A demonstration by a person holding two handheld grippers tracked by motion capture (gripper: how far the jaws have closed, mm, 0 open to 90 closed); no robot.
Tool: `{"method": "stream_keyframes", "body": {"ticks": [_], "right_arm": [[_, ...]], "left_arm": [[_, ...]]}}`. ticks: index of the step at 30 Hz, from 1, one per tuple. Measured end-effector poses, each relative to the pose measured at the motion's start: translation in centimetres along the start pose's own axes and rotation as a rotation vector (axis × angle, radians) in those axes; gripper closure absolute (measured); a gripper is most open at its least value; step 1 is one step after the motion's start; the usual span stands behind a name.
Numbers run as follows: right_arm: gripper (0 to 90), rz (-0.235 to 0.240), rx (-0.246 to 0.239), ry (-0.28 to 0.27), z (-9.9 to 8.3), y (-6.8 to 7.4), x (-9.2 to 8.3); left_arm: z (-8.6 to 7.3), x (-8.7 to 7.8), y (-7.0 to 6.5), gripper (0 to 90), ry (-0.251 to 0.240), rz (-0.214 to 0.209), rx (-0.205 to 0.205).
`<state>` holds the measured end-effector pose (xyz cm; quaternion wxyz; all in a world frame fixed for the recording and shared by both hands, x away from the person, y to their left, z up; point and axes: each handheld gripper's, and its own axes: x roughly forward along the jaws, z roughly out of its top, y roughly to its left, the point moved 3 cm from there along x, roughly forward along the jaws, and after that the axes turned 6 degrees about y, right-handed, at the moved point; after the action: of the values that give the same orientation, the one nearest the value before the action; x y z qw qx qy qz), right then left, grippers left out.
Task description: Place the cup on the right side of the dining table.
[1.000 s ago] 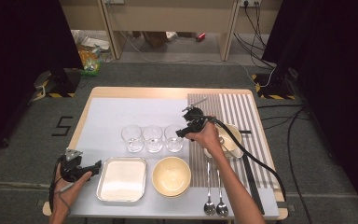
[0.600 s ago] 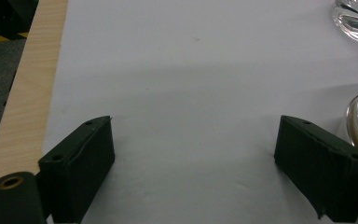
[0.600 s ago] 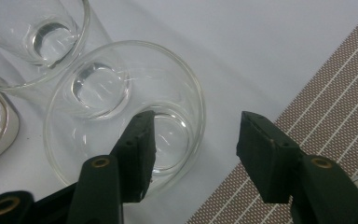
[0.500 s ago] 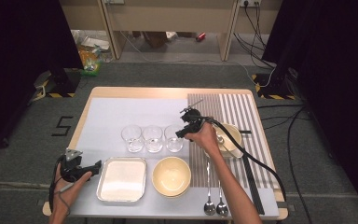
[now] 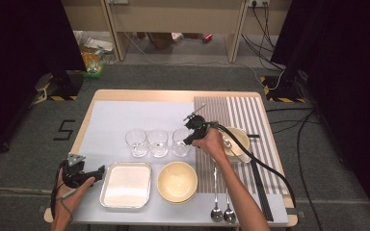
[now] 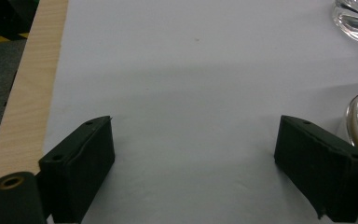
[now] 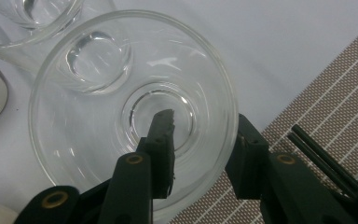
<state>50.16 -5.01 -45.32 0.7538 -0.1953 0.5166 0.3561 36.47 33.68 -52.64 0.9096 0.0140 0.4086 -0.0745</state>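
Table (image 5: 125, 103) carries a white mat, and the landmark is the rightmost glass (image 5: 181, 142) of a row of three, just left of the striped mat (image 5: 250, 115); a steel tray (image 5: 125, 185) and a yellow bowl (image 5: 176, 180) sit nearer the person. Right gripper (image 5: 189, 141) straddles that glass's rim, one jaw inside, one outside; the jaws have just been closing, though contact with the wall is hard to judge. Left gripper (image 5: 99, 171), well left of the glass beside the tray, stands wide and empty, its view cutting off the tray's rim.

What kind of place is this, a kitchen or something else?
Probably a lab or recording studio, not a kitchen. The wooden table with a white mat stands between black curtains, loose black cables run over grey carpet, and three clear drinking glasses stand in a neat row.
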Motion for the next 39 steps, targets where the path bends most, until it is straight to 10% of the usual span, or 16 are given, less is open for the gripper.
{"method": "stream_keyframes", "body": {"ticks": [24, 39], "right_arm": [[83.9, 0.08, -0.018, 0.035, -0.2, -0.48, 1.0], [84.5, 0.0, -0.09, 0.004, -0.56, -0.68, 0.3]], "left_arm": [[0.01, -0.02, 0.0, 11.3, 0.0, -0.002, -0.004], [0.0, 0.0, 0.04, 11.4, -0.005, -0.005, -0.005]]}}
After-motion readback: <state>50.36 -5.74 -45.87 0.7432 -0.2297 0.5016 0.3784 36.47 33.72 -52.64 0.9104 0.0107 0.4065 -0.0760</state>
